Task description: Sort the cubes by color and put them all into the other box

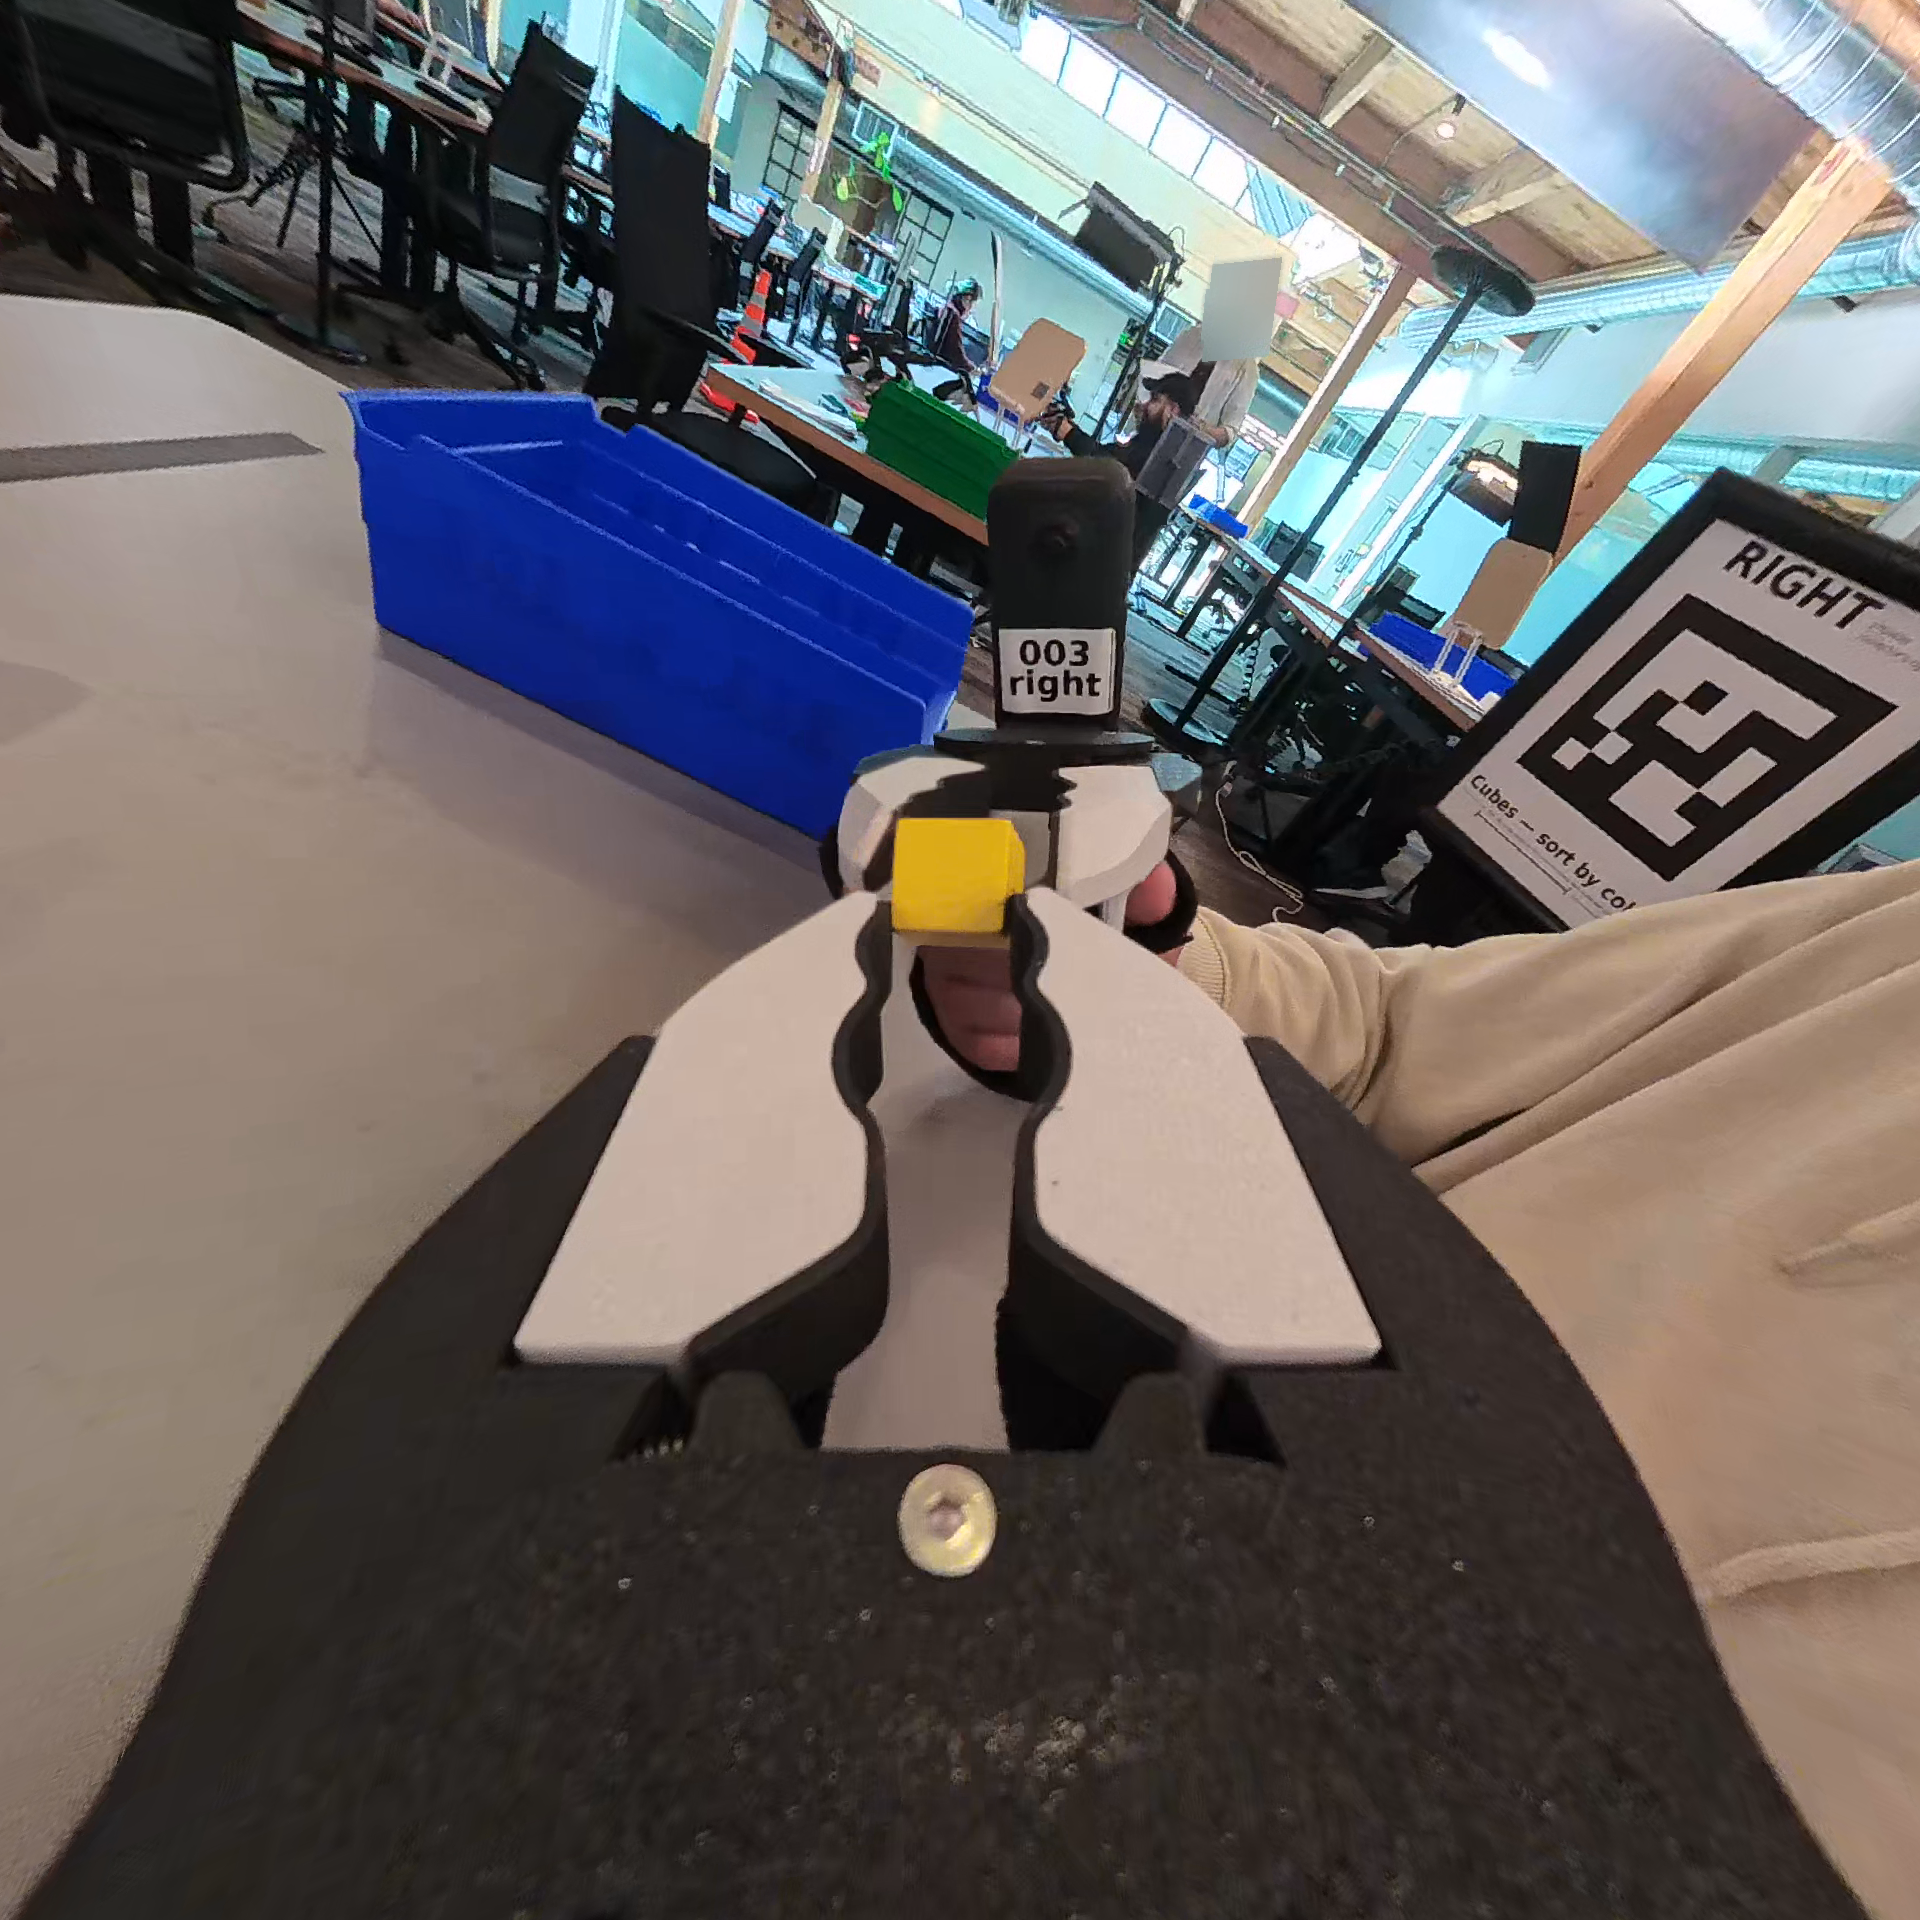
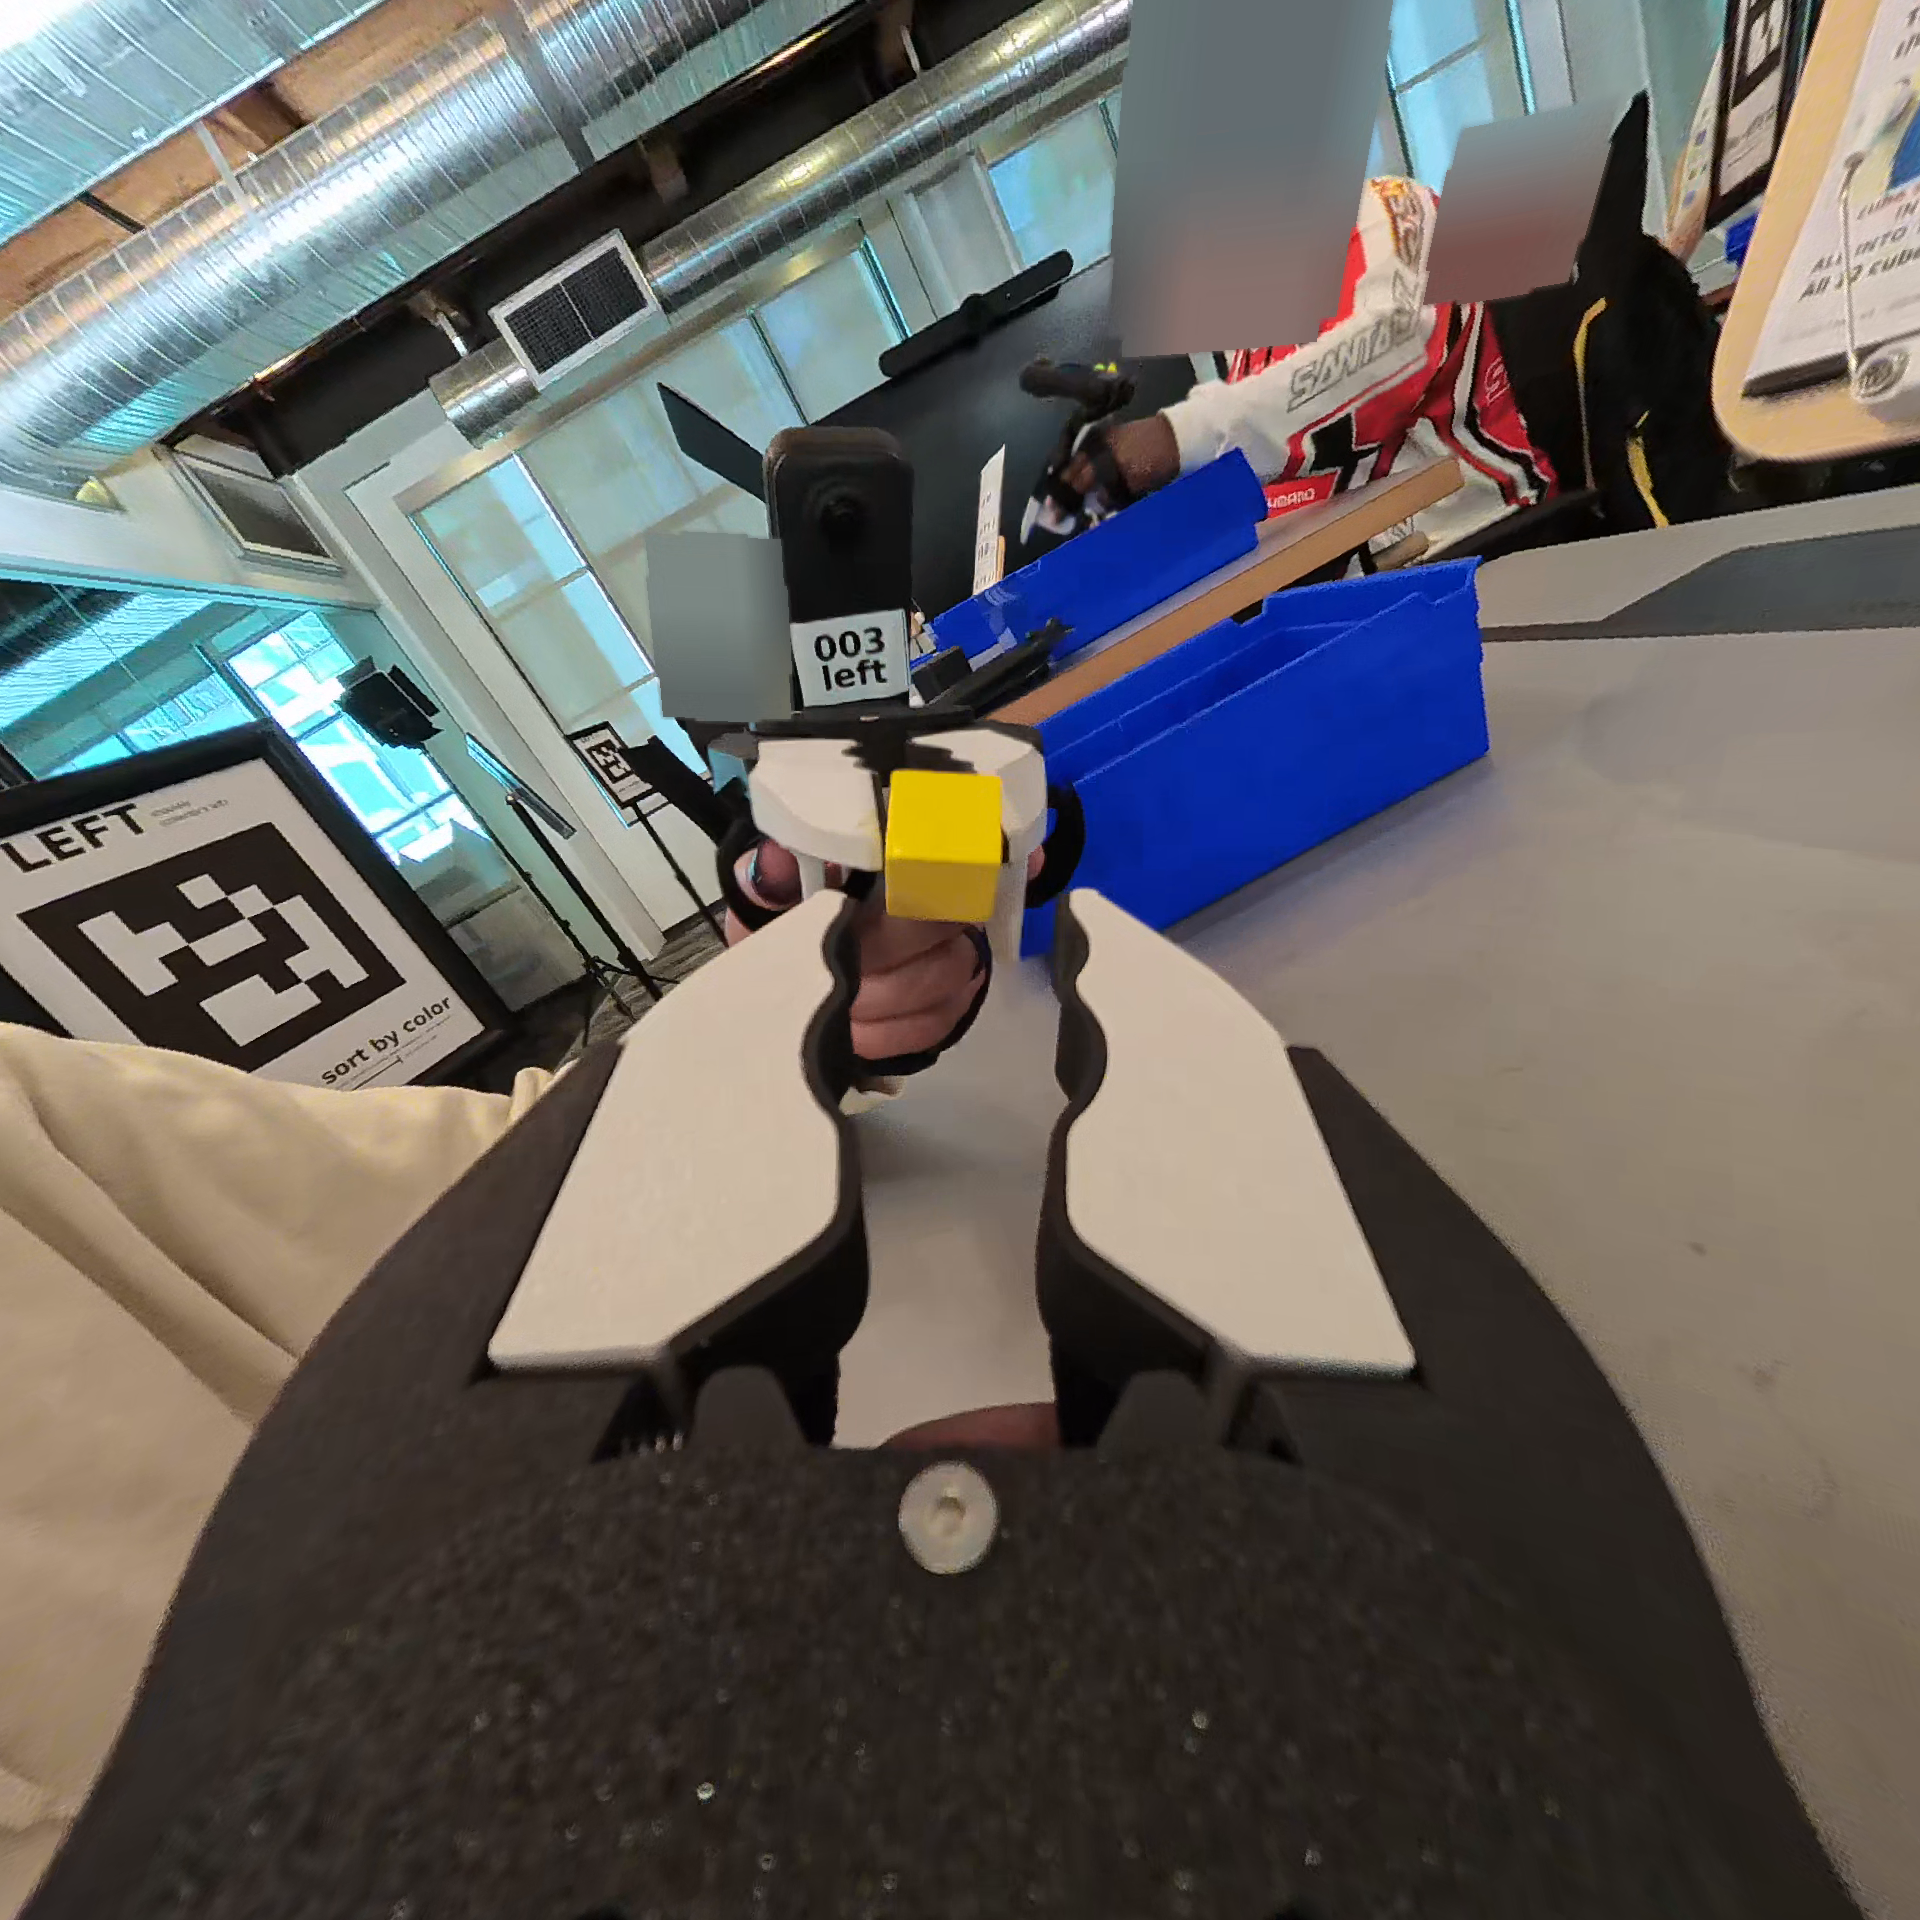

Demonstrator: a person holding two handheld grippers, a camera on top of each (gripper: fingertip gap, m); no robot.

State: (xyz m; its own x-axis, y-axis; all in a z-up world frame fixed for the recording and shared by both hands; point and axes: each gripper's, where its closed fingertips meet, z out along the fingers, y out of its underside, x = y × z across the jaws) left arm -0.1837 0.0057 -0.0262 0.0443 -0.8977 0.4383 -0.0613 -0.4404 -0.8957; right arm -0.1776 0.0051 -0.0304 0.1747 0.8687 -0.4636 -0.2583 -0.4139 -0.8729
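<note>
A yellow cube (image 1: pixel 951 873) sits between the fingertips of my left gripper (image 1: pixel 954 920), which is shut on it and holds it above the grey table (image 1: pixel 260 831). My right gripper (image 2: pixel 956 920) faces the left one, open, with the yellow cube (image 2: pixel 940 857) just past its fingertips and not gripped by them. The right gripper also shows beyond the cube in the left wrist view (image 1: pixel 997 831). A blue box (image 1: pixel 644 603) stands on the table behind the grippers. It also shows in the right wrist view (image 2: pixel 1278 748). Its inside is hidden.
A framed marker sign (image 1: pixel 1704 727) stands at the table's right edge and another (image 2: pixel 208 914) at the left. A cream sleeve (image 1: pixel 1621 1091) lies across the near side. Another person works at a separate table with a blue bin (image 2: pixel 1122 561) behind. My two grippers' fingertips are within a few centimetres of each other.
</note>
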